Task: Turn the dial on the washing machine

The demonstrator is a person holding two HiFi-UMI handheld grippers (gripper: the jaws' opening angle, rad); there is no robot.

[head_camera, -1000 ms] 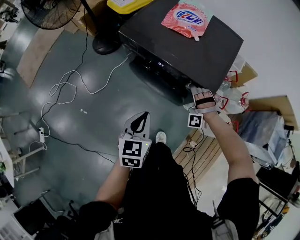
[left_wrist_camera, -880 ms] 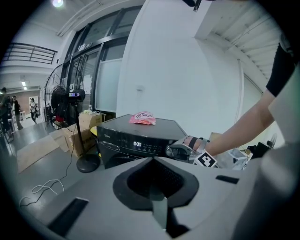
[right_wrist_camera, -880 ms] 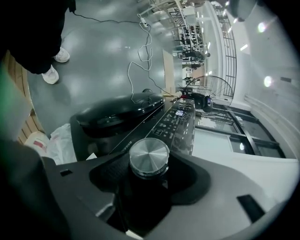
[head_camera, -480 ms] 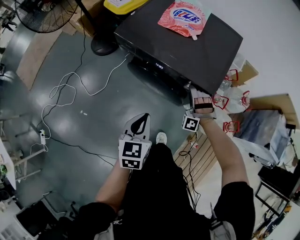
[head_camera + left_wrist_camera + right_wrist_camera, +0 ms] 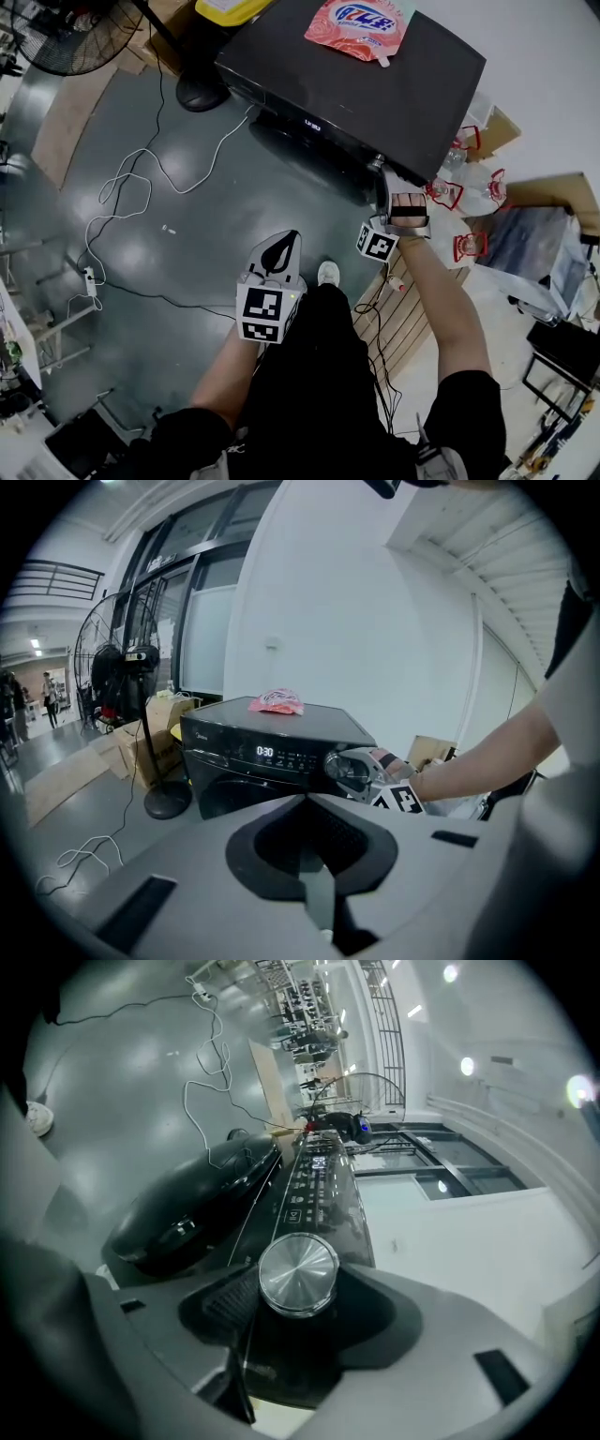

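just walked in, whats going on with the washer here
A person stands facing a black washing machine with a gripper in each hand. The right gripper is up at the control panel, its jaws closed on the silver dial. The left gripper hangs low and away from the machine, jaws together and empty. A pink pouch lies on the machine's top.

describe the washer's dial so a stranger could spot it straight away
Find the black washing machine with the pink pouch on top. On its control panel, past the lit display, is the dial: the only round, brushed-metal knob among flat buttons.
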